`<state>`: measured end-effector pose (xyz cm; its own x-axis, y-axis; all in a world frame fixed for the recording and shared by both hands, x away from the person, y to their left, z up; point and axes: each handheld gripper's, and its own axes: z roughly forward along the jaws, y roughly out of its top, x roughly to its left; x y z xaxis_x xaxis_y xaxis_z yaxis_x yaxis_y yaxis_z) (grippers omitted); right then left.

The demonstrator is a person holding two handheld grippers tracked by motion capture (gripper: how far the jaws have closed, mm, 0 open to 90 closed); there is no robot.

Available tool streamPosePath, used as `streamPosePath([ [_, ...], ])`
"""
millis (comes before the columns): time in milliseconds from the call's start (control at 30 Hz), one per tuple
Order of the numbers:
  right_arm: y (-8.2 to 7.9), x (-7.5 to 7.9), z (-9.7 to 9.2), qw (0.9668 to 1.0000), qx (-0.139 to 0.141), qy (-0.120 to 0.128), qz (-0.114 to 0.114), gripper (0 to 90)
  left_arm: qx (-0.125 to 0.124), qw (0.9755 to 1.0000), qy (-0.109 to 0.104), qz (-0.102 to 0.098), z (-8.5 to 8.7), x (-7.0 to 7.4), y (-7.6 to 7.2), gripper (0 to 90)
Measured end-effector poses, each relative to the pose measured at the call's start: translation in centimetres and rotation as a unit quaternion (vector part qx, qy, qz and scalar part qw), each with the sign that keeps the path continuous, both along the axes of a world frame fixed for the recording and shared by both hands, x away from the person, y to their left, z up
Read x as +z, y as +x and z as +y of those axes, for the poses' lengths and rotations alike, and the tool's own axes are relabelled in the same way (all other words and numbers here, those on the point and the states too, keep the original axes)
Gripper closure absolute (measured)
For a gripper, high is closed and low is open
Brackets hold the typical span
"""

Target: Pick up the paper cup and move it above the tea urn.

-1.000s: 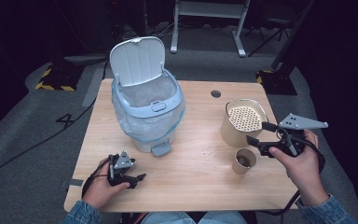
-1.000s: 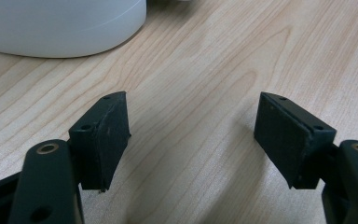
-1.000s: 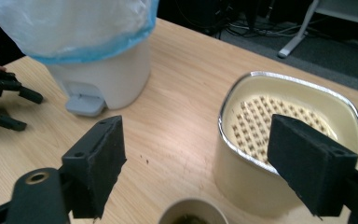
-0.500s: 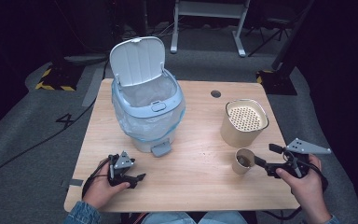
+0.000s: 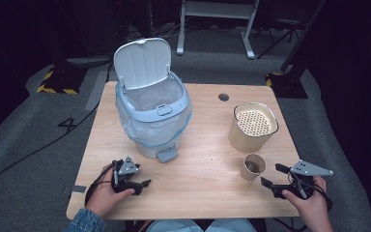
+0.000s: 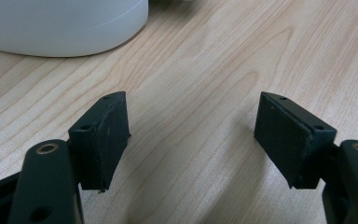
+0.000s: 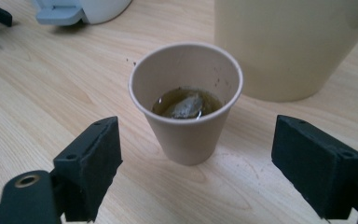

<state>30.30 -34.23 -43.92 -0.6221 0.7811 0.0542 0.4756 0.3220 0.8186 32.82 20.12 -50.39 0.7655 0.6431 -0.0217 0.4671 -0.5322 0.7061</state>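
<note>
A paper cup (image 5: 252, 166) stands on the wooden table (image 5: 203, 164), holding brown liquid and a soaked tea bag (image 7: 186, 105). My right gripper (image 5: 272, 176) is open just right of the cup, near the front edge. In the right gripper view the cup (image 7: 186, 98) stands a little ahead of the gripper (image 7: 193, 140), centred between the wide-apart jaws and touching neither. My left gripper (image 5: 142, 178) rests open at the front left, below a pale blue pedal bin (image 5: 149, 111) whose lid is up. Bare wood lies between the left gripper (image 6: 196, 130) jaws.
A beige canister with a perforated top (image 5: 252, 126) stands just behind the cup, close to it (image 7: 284, 46). The bin's foot pedal (image 5: 166, 154) points toward me, and its white base (image 6: 60, 23) is just ahead of the left gripper. A cable hole (image 5: 223, 97) is at the back.
My right gripper has drawn back from beside the canister toward the front edge, ending level with the cup's right side. The left gripper has stayed put.
</note>
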Motion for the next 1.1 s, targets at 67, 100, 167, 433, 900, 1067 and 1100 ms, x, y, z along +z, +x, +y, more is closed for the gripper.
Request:
streamPosePath([
  [67, 0.0, -0.6, 0.1, 1.0, 0.002, -0.001, 0.005, 16.3, 0.0, 1.0, 0.0, 0.0, 0.0, 0.0, 0.0, 26.7],
  [100, 0.0, -0.9, 0.2, 1.0, 0.004, 0.0, 0.008, 16.3, 0.0, 1.0, 0.0, 0.0, 0.0, 0.0, 0.0, 26.7],
  [167, 0.2, -1.6, 0.4, 0.9999, 0.007, -0.005, 0.011, 16.3, 0.0, 1.0, 0.0, 0.0, 0.0, 0.0, 0.0, 26.7],
  [433, 1.5, -3.6, 1.4, 0.9999, 0.008, -0.005, 0.012, 16.3, 0.0, 1.0, 0.0, 0.0, 0.0, 0.0, 0.0, 26.7],
  [900, 2.9, -4.8, 3.6, 0.9998, -0.017, 0.004, 0.011, 21.9, 0.0, 1.0, 0.0, 0.0, 0.0, 0.0, 0.0, 26.7],
  [1067, 3.3, -5.1, 4.2, 0.9997, -0.021, 0.001, 0.014, 22.8, 0.0, 1.0, 0.0, 0.0, 0.0, 0.0, 0.0, 26.7],
  [1100, 3.4, -5.1, 4.2, 0.9997, -0.021, 0.0, 0.009, 23.2, 0.0, 1.0, 0.0, 0.0, 0.0, 0.0, 0.0, 26.7],
])
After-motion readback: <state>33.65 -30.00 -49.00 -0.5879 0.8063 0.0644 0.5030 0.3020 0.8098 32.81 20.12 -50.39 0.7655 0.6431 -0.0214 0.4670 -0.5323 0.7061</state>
